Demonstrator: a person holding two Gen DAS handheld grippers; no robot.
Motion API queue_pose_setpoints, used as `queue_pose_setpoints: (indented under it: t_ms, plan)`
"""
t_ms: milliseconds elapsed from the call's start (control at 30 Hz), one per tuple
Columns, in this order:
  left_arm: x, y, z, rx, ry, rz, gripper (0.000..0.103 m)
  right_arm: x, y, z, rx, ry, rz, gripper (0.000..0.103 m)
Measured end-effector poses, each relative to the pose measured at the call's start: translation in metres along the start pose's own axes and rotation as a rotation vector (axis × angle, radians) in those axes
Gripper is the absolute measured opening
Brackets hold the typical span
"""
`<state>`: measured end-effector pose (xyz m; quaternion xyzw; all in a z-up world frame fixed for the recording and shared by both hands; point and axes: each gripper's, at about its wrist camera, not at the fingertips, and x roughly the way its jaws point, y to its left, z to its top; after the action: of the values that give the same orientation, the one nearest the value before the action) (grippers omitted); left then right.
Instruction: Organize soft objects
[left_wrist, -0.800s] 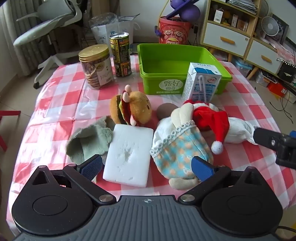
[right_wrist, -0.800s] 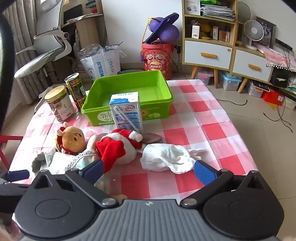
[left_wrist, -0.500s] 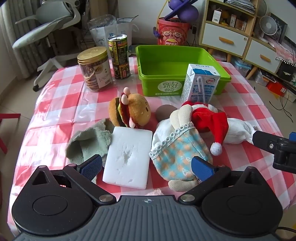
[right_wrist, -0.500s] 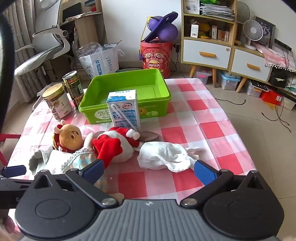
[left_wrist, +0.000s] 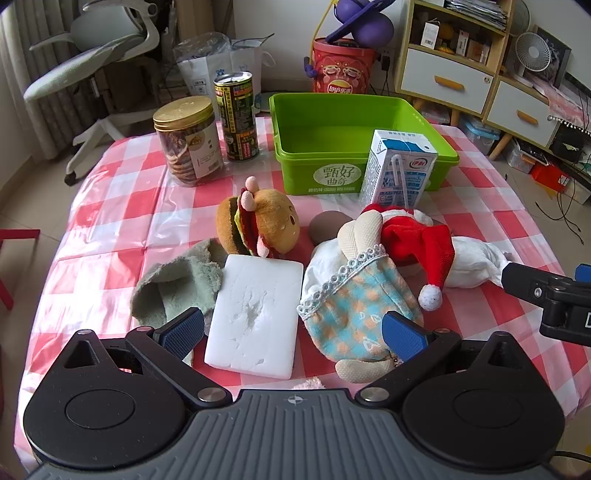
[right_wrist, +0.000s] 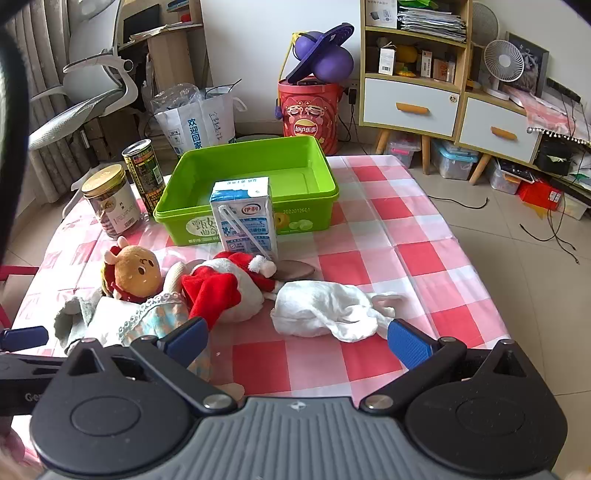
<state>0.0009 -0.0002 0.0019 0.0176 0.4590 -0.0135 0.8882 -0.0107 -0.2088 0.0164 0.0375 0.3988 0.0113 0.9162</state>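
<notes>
Green bin (left_wrist: 354, 122) sits behind milk carton (left_wrist: 399, 170); both grippers' fingers apart, empty.

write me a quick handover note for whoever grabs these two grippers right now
Left gripper: open, empty, above the white foam block.
Right gripper: open, empty, near the crumpled white cloth.
Green plastic bin: nothing inside yet.
On the table before it: burger plush, doll in a checked dress with red Santa hat, green fuzzy cloth.
Done: nothing binned. Left: all soft items; milk carton blocks the bin front.
</notes>
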Motion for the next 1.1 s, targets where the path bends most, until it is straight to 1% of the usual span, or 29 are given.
queue_pose_setpoints:
  t_ms: [1100]
  plan:
    - [0.0012,-0.0004,-0.0009,0.003,0.001,0.002,0.098,0.0017,0.0009,-0.0013,-0.002,0.004,-0.008,0.073]
